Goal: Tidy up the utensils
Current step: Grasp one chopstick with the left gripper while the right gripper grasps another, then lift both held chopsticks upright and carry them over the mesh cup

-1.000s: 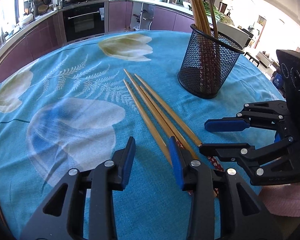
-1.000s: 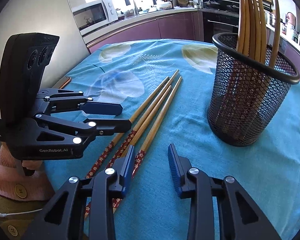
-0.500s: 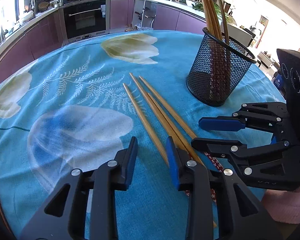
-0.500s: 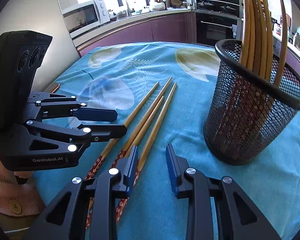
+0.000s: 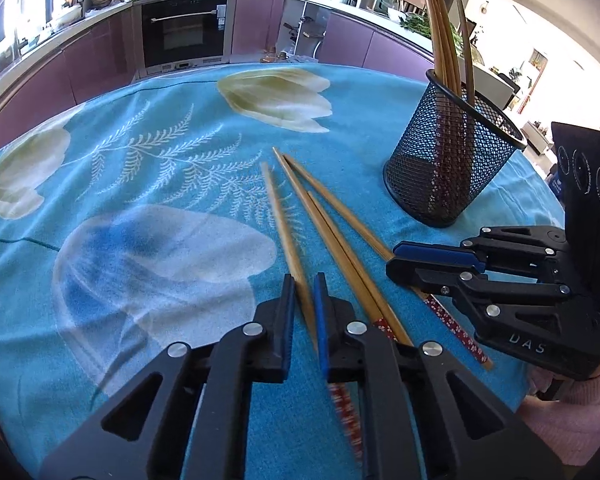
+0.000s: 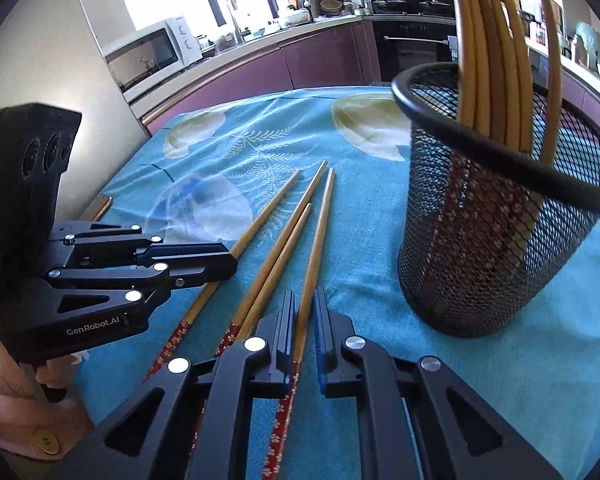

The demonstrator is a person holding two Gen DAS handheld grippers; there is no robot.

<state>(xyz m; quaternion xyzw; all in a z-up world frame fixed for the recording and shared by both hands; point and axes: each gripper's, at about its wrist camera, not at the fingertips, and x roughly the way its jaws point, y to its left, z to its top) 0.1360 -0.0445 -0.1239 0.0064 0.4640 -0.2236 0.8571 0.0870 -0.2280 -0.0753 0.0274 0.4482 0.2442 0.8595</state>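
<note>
Several bamboo chopsticks with red patterned ends lie on the blue tablecloth. My left gripper point(image 5: 302, 280) has its jaws narrowed around the leftmost chopstick point(image 5: 281, 220), which runs between the pads with small gaps showing. My right gripper point(image 6: 305, 296) is narrowed the same way around the rightmost chopstick point(image 6: 320, 232). Two chopsticks point(image 5: 332, 236) lie between them, also seen in the right wrist view point(image 6: 284, 244). A black mesh holder point(image 5: 452, 160) with several chopsticks standing in it sits at the right, close in the right wrist view point(image 6: 496, 236).
The table carries a blue floral cloth point(image 5: 140, 184). Each gripper shows in the other's view, the right one point(image 5: 428, 264) and the left one point(image 6: 204, 264), close beside the chopsticks. Kitchen counters and an oven point(image 5: 184, 32) lie beyond the table.
Both grippers have moved forward and down onto the chopsticks and their jaws have closed in from wide open to narrow, each around one chopstick.
</note>
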